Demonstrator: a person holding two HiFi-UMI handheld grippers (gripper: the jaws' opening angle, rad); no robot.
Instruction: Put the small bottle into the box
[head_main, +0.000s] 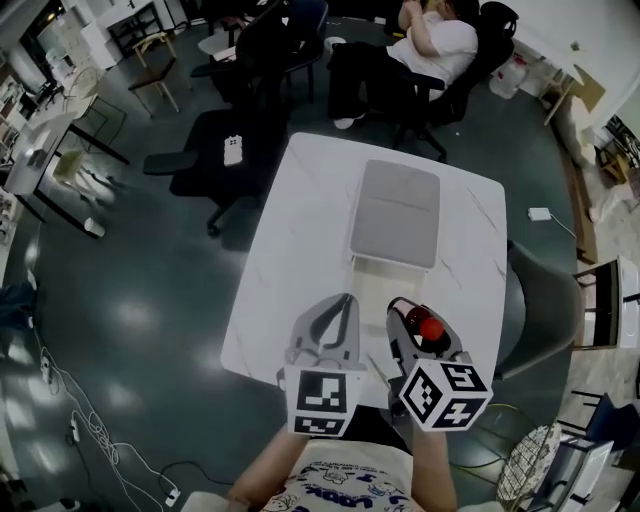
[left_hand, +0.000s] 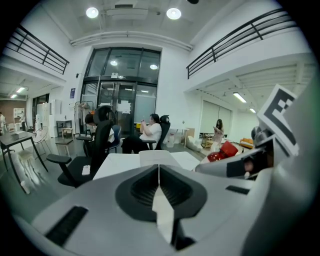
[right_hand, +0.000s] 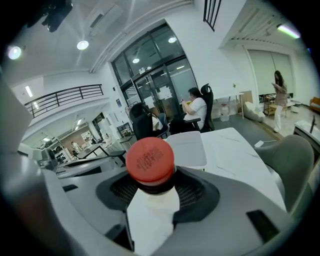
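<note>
My right gripper (head_main: 424, 327) is shut on the small bottle (right_hand: 150, 162), a white bottle with a red cap (head_main: 431, 327) that pokes up between the jaws. It hovers over the near edge of the white table (head_main: 300, 250). My left gripper (head_main: 335, 322) hangs just to its left, shut with nothing in it; in the left gripper view its jaws meet in a thin line (left_hand: 159, 172). The box (head_main: 396, 213), grey and closed by a flat lid, lies on the table's middle, farther from me than both grippers. It also shows in the right gripper view (right_hand: 187, 145).
A person in a white top (head_main: 430, 40) sits in a black chair beyond the table's far edge. Black office chairs (head_main: 200, 150) stand at the table's left, a grey chair (head_main: 545, 300) at its right. A white charger (head_main: 540, 214) lies on the floor at right.
</note>
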